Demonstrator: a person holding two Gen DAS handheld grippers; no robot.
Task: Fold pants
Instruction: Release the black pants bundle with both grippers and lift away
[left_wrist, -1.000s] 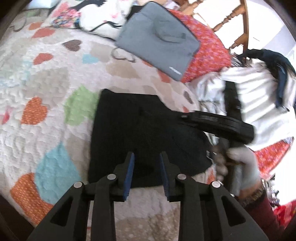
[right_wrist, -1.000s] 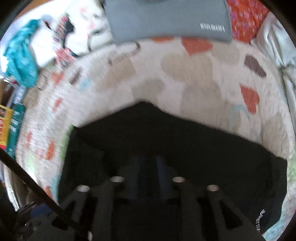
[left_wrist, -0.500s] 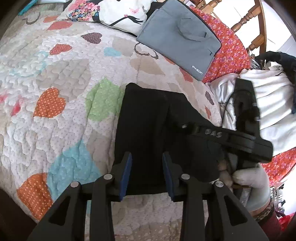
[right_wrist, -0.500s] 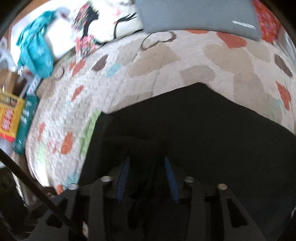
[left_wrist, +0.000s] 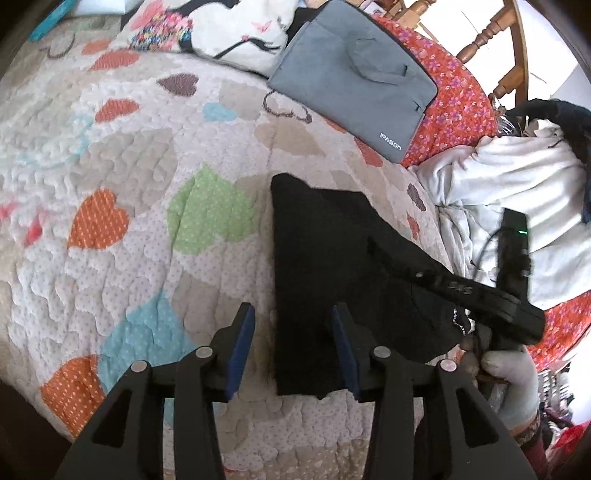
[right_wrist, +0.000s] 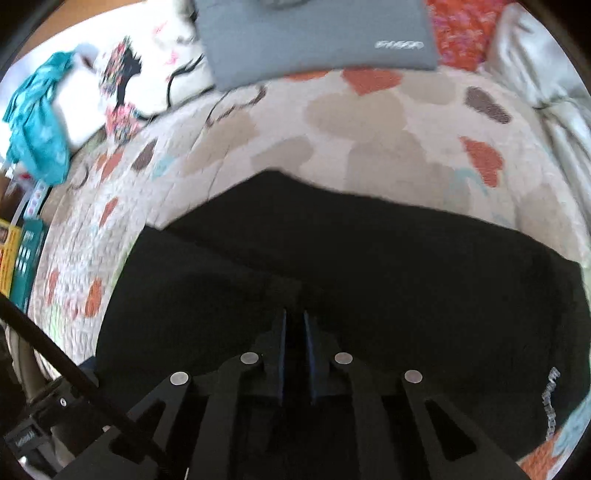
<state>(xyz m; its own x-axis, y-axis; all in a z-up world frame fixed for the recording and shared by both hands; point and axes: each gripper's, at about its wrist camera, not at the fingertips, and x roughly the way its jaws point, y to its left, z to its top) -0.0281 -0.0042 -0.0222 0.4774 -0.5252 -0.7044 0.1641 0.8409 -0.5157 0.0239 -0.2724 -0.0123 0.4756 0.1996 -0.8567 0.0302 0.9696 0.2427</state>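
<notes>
Left wrist view. The black pants (left_wrist: 332, 266) lie folded on the heart-patterned quilt (left_wrist: 122, 229), long axis running from the near edge by the camera away toward a far corner that points at the grey laptop sleeve (left_wrist: 354, 77). Left edge straight, right side slanting out toward the right gripper (left_wrist: 373, 243), which reaches in from the right across the cloth; a gloved hand (left_wrist: 513, 384) holds its handle. White lettering shows on the fabric near that hand. The left gripper (left_wrist: 291, 350) stands spread and is opening, its near corner of the pants lying between the blue pads (left_wrist: 240, 350); the pads do not press the cloth. Open quilt spreads to the left and ahead. To the right, white bedding (left_wrist: 517, 192) and a red floral cloth (left_wrist: 458, 92) crowd close; a wooden chair (left_wrist: 509, 48) stands behind.

Right wrist view. Blurred. The pants (right_wrist: 369, 266) fill the lower half, long axis running left to right, far edge peaked near the middle; white lettering sits at the lower right. The right gripper (right_wrist: 294, 332) is nearly pressed together and closing, black cloth in the narrow gap; whether the pads bite it I cannot tell for certain. Beyond lie bare quilt (right_wrist: 369, 122), the grey sleeve (right_wrist: 314, 33), a white printed pillow (right_wrist: 147, 74) and a teal cloth (right_wrist: 37, 122) at the left edge.
</notes>
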